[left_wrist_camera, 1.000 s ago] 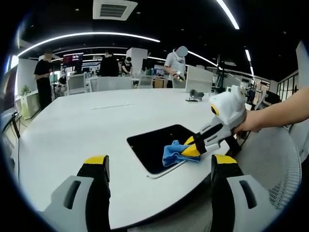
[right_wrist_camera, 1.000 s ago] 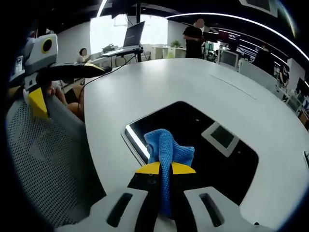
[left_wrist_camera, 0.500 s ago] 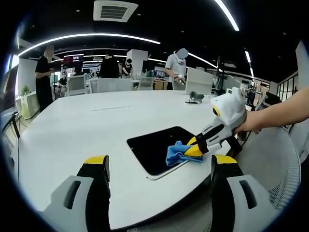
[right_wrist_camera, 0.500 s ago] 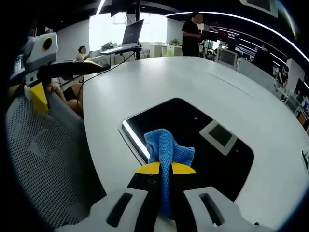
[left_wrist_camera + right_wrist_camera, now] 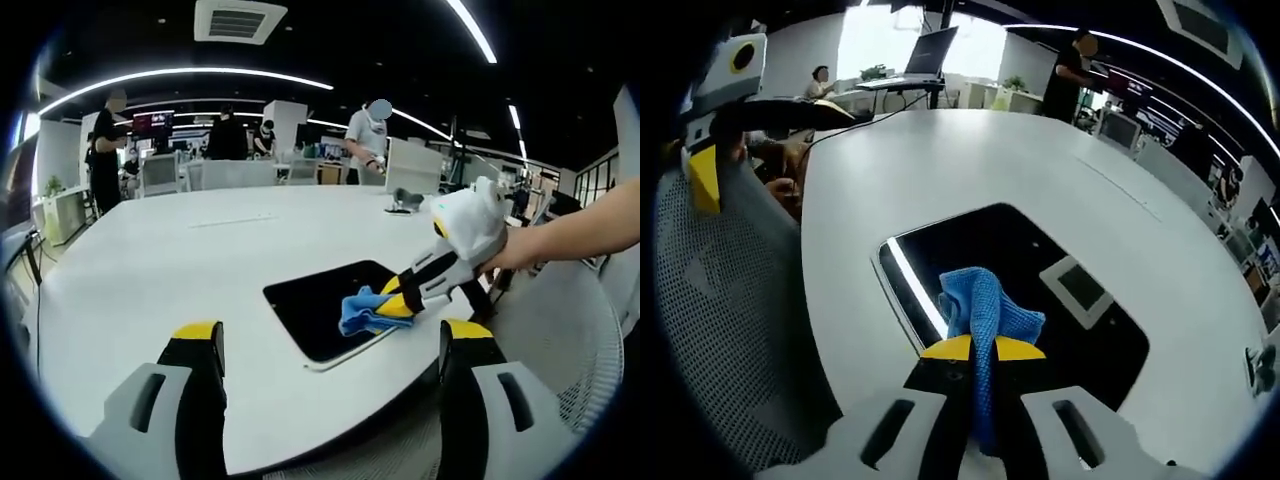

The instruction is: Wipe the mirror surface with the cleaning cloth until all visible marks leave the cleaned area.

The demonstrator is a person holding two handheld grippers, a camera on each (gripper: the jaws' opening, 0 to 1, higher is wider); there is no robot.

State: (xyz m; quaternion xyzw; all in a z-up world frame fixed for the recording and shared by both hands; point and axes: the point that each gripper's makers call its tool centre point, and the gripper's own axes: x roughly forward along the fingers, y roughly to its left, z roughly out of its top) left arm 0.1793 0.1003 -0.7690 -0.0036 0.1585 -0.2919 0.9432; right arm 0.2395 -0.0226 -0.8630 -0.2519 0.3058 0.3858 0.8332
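Right gripper view: your right gripper [image 5: 983, 348] is pinching the bunched blue cloth [image 5: 985, 305] on the dark mirror [image 5: 1040, 290].
Left gripper view: your left gripper [image 5: 330, 345] is hovering spread, mirror at 12 o'clock.

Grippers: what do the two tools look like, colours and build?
Both alike: the left gripper has light grey bodies with slotted cutouts, black jaws and yellow tips. The right gripper matches it; from the left gripper view it shows a white rounded housing. No sleeve shows on the forearm holding it.
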